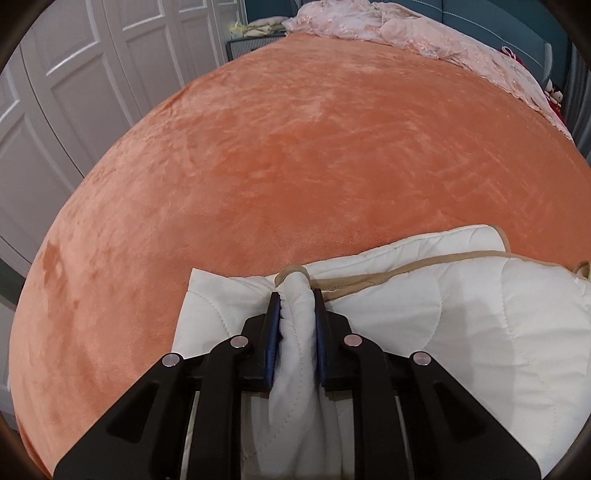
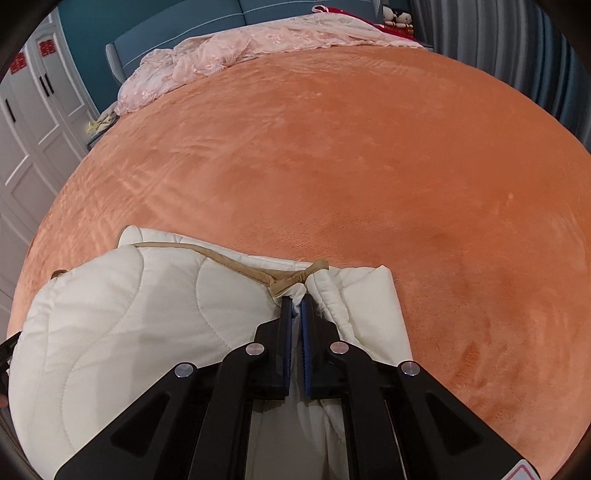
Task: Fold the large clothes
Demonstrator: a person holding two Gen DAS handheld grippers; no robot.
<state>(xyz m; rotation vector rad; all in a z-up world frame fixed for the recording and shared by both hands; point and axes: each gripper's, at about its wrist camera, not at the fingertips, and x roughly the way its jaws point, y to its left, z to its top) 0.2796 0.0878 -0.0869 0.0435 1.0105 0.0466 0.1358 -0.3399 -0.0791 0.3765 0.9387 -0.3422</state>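
A white quilted blanket (image 1: 461, 332) with tan edging lies folded in layers at the near edge of the orange bed cover (image 1: 295, 155). My left gripper (image 1: 297, 297) is shut on a thick bunched fold of the blanket at its left end, the white fabric squeezed between the blue pads. In the right wrist view the same white quilted blanket (image 2: 129, 314) spreads to the left, and my right gripper (image 2: 295, 302) is shut on a thin pinch of its tan-trimmed corner. The other gripper is not visible in either view.
A crumpled pink lace bedspread (image 1: 406, 33) lies at the head of the bed, also seen as the pink bedspread (image 2: 229, 55). White wardrobe doors (image 1: 74, 92) stand along the left side. Grey curtains (image 2: 517, 55) hang on the right.
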